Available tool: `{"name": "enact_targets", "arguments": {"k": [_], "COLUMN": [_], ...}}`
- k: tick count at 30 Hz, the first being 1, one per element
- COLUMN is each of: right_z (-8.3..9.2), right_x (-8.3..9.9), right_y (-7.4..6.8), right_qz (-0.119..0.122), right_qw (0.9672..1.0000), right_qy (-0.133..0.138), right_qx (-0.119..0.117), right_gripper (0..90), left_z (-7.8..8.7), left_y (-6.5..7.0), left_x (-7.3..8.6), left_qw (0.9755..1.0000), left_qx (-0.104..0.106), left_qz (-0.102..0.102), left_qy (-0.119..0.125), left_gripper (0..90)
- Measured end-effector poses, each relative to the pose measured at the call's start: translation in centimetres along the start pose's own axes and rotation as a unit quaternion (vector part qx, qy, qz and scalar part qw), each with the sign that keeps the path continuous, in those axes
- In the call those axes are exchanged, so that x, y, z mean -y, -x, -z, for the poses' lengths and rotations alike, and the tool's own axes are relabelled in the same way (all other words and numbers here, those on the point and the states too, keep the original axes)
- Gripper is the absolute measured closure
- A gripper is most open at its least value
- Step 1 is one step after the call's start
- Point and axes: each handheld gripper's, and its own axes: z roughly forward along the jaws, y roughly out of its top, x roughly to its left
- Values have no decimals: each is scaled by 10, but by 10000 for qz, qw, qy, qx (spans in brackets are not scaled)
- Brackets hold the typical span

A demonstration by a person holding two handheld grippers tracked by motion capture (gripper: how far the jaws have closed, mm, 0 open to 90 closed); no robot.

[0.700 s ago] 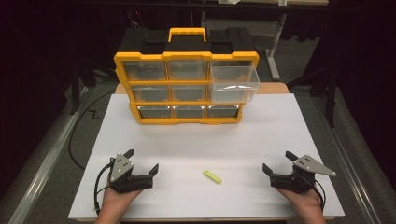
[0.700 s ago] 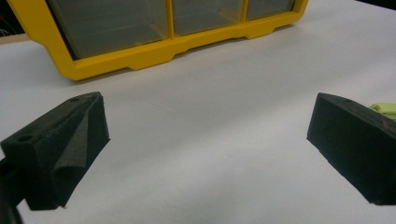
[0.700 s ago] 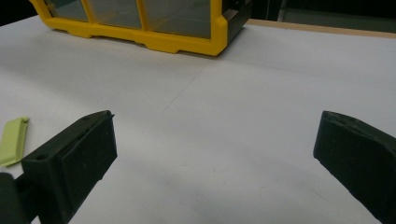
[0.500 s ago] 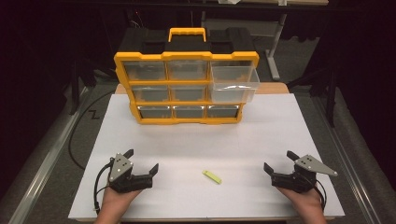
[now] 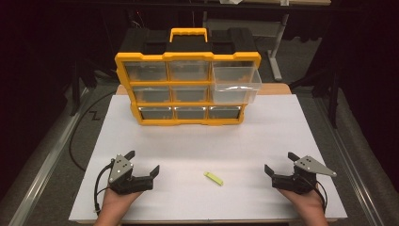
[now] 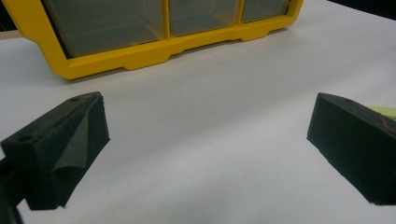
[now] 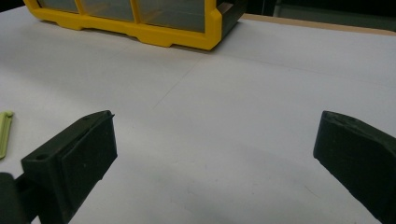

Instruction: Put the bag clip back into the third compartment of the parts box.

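A small yellow-green strip [image 5: 213, 178] lies flat on the white table sheet [image 5: 197, 141] near the front edge, between my two grippers. My left gripper [image 5: 142, 163] rests at the front left, open and empty; in the left gripper view its jaws [image 6: 205, 140] stand wide apart, and the strip [image 6: 385, 111] peeks out behind the right jaw. My right gripper [image 5: 280, 163] rests at the front right, open with nothing between its jaws [image 7: 210, 149]. The strip [image 7: 4, 133] shows at the left edge of the right gripper view.
A yellow and black drawer cabinet [image 5: 188, 84] with clear drawers stands at the back of the sheet; its upper right drawer [image 5: 235, 84] is pulled out. The cabinet's yellow base [image 6: 154, 46] [image 7: 154, 32] shows in both gripper views. A cable [image 5: 80, 136] trails off the left edge.
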Motion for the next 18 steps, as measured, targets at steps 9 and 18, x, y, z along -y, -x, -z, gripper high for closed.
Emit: {"name": "enact_targets", "arguments": {"k": [9,18], "right_z": [-7,-17], "right_x": [-5,-14], "right_y": [-5,-16], "right_qz": [-67,62], "right_qw": [9999,9997], "right_qy": [-26,4], "right_qx": [-135,-230], "right_gripper": [0,0], "left_z": [2,7], "left_y": [-3,-6], "left_x": [-2,-6], "left_qw": [9994,9990], "left_qx": [191,150], "left_qz": [224,420], "left_qy": [174,-102], "left_gripper": [3,22]}}
